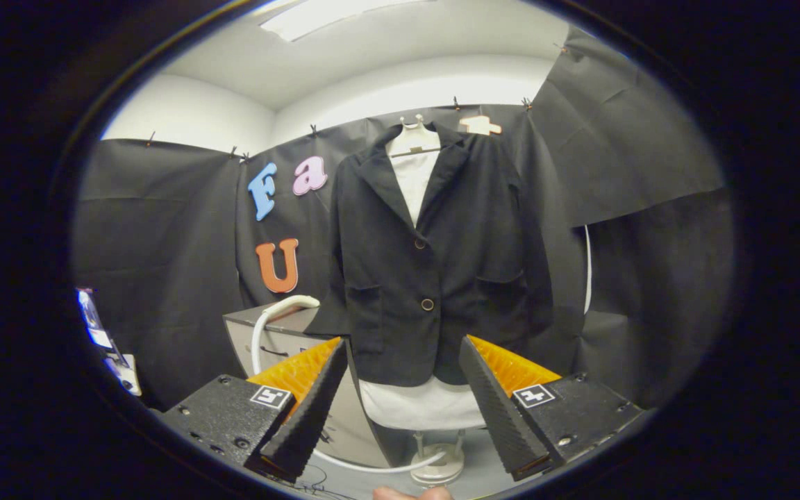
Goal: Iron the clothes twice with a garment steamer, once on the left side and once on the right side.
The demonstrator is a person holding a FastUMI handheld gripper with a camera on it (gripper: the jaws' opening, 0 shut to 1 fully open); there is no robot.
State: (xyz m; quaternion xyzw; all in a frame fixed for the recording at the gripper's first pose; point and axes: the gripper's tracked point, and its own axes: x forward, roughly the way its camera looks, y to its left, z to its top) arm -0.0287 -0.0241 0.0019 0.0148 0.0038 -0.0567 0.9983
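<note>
The black jacket (435,257) is hanging buttoned on a white dress form (419,406), far beyond the fingers and facing them, its 2 buttons showing down the front. Left of it, a grey cabinet (282,340) is sitting against the booth wall with a white hose (268,323) arching over its top and trailing down to the form's stand (438,469). Near us, the gripper (403,410) is hovering with its jaws spread wide, gripping nothing, the jacket's hem showing between the fingers.
</note>
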